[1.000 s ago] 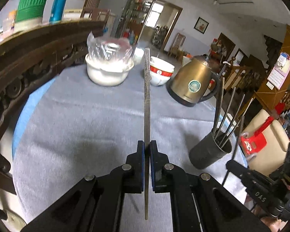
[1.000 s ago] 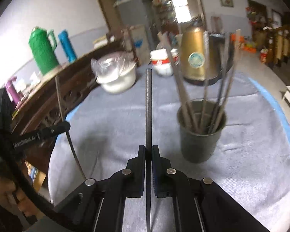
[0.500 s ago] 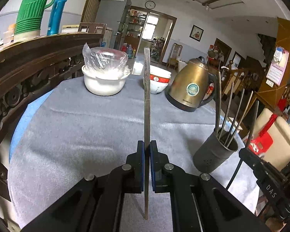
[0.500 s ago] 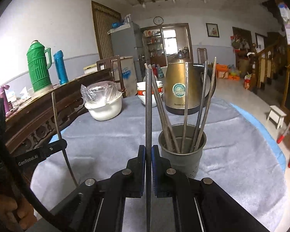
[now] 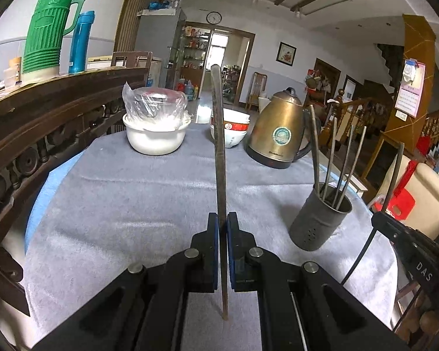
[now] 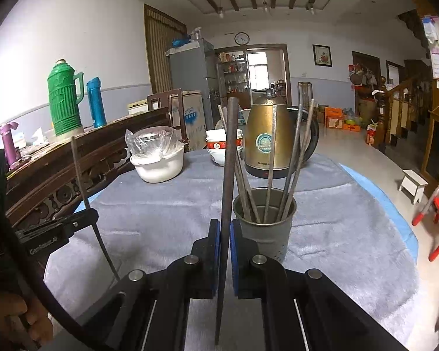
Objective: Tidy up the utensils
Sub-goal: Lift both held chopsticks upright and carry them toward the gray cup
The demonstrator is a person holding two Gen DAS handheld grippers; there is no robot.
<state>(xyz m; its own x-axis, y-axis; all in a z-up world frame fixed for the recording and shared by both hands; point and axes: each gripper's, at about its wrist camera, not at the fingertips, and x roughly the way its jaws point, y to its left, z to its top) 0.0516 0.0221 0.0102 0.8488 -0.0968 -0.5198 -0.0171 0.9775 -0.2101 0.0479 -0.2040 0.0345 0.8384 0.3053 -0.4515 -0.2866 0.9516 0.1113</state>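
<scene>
We were mid-carry, the left gripper point(image 5: 222, 251) and right gripper point(image 6: 225, 251) each clamped on a chopstick point(image 5: 219, 158), the cup point(image 6: 264, 222) at one o'clock of the right gripper, so next we needed to lower tips into it.

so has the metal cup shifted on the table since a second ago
Cannot tell. The metal cup appears at a changed place in both views, but the cameras themselves swung; relative to the kettle it looks about the same.
</scene>
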